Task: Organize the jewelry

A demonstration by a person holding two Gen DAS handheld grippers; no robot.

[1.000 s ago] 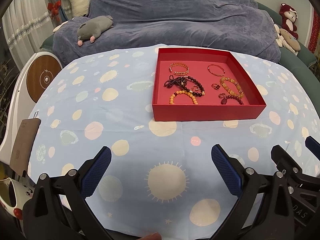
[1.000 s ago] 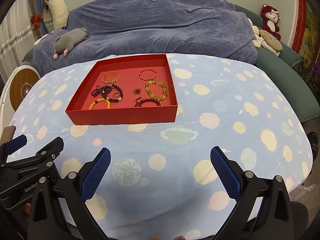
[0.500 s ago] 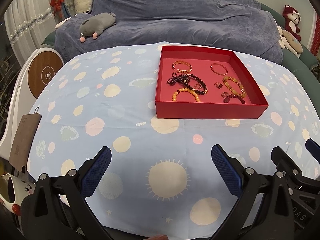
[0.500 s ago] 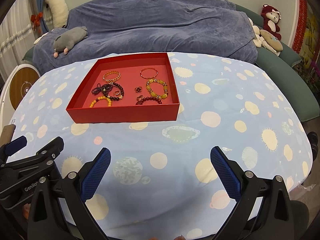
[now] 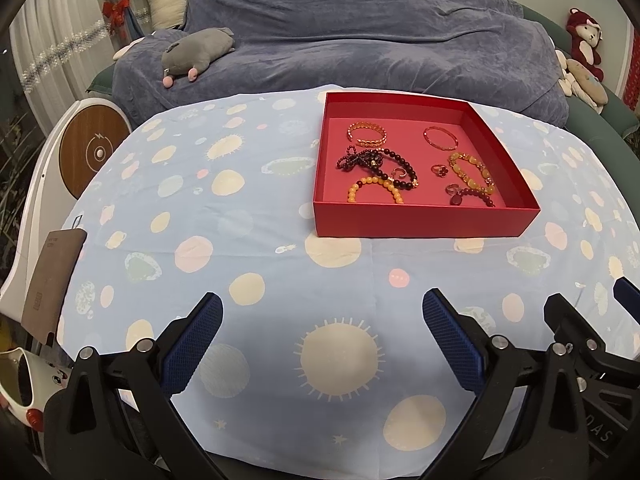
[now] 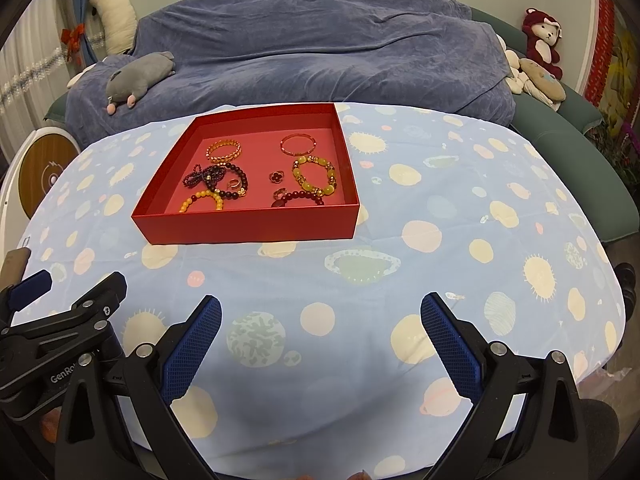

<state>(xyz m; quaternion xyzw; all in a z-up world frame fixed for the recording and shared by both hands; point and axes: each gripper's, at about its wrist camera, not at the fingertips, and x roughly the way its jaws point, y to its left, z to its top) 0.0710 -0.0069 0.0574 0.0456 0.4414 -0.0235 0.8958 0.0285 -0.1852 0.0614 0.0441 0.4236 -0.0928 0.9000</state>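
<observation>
A red shallow box (image 5: 424, 222) (image 6: 248, 226) sits on the table's blue spotted cloth (image 5: 248, 240) (image 6: 440, 208). Inside lie several pieces: a gold chain bracelet (image 5: 367, 134) (image 6: 224, 150), a thin rose bangle (image 5: 440, 137) (image 6: 298, 144), dark beads (image 5: 376, 162) (image 6: 216, 176), an orange bead bracelet (image 5: 374, 189) (image 6: 202, 199), a yellow bead bracelet (image 5: 471, 172) (image 6: 314, 176), a flower ring (image 5: 440, 170) (image 6: 276, 177) and a dark red bracelet (image 5: 472, 196) (image 6: 300, 197). My left gripper (image 5: 320, 336) is open over the near cloth, holding nothing. My right gripper (image 6: 320, 336) is open likewise, right of the left one.
A sofa under a blue-grey blanket (image 5: 360, 40) runs behind the table, with a grey plush (image 5: 196, 48) and a red plush (image 5: 584, 38) on it. A white round device (image 5: 92, 148) and a brown tag (image 5: 52, 280) sit at the left edge.
Both grippers have drifted slightly, so the box appears a little lower in the left view. Both stay open and nothing in the box has moved.
</observation>
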